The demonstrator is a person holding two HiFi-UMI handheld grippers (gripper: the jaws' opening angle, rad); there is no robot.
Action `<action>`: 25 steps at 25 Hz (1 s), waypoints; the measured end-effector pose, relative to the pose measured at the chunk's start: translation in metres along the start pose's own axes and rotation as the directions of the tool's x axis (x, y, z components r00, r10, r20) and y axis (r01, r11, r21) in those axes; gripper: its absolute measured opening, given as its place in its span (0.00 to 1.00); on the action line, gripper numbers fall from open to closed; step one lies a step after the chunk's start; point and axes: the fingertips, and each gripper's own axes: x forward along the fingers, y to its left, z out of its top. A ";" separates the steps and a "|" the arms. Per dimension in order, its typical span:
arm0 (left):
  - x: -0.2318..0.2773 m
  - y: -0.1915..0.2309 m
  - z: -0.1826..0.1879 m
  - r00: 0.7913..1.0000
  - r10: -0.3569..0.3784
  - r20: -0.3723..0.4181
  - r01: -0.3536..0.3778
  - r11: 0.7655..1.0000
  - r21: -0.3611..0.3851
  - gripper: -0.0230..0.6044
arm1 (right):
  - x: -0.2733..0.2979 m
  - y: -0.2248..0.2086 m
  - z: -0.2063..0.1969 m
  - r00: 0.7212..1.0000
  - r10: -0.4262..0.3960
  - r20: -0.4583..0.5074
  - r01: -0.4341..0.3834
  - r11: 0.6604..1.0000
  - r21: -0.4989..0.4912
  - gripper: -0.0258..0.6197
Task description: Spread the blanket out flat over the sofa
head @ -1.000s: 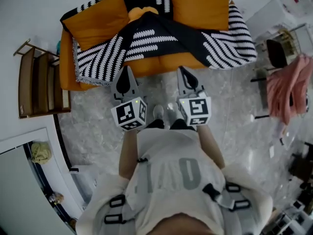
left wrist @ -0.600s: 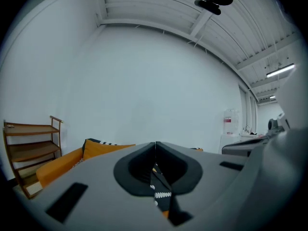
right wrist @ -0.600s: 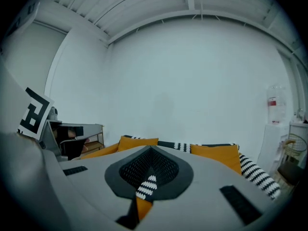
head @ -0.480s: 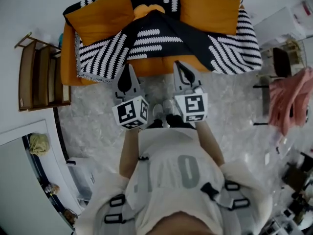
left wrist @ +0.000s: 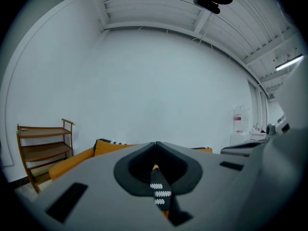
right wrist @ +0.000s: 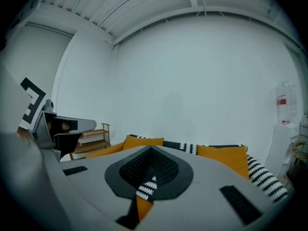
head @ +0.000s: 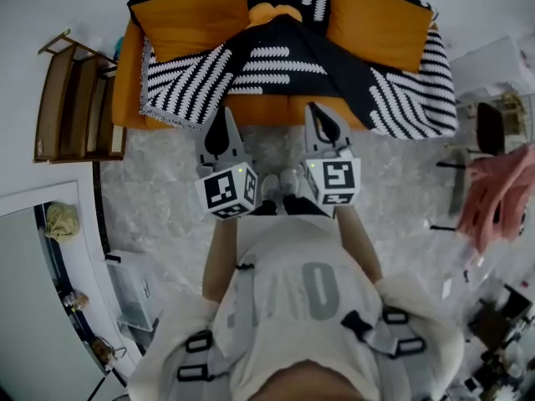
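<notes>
White walls, pale marble floor [head: 167,182]. The orange sofa [head: 125,73] carries the black-and-white blanket [head: 276,61], draped unevenly across seat, backrest and one arm, leaving two orange back cushions [head: 196,19] uncovered. Left gripper [head: 219,114] and right gripper [head: 318,109] hover at the seat front, jaws closed together. A wooden shelf [head: 75,98] stands beside the sofa.

Soft, even white light all round me, no hard shadows. A strip light [left wrist: 290,61] glows overhead; the marble floor [head: 401,182] has a faint sheen. Fisheye curls every edge into black corners. The blanket [head: 276,65] reads crisp, my left gripper [left wrist: 155,144] blurs close up.
</notes>
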 end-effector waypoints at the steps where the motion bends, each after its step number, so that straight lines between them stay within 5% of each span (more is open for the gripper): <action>1: 0.001 0.001 0.000 1.000 0.003 0.000 -0.003 1.000 -0.001 0.05 | 0.001 0.000 0.000 1.000 -0.002 0.004 0.002 1.000 0.001 0.05; 17: 0.047 0.003 -0.025 0.999 -0.044 -0.015 0.045 0.998 0.035 0.05 | 0.023 -0.034 -0.015 0.997 -0.077 -0.017 0.078 0.997 0.017 0.05; 25: 0.132 0.017 -0.093 0.998 -0.069 0.003 0.069 0.997 0.046 0.05 | 0.091 -0.061 -0.071 0.993 -0.114 0.014 0.113 0.993 0.040 0.05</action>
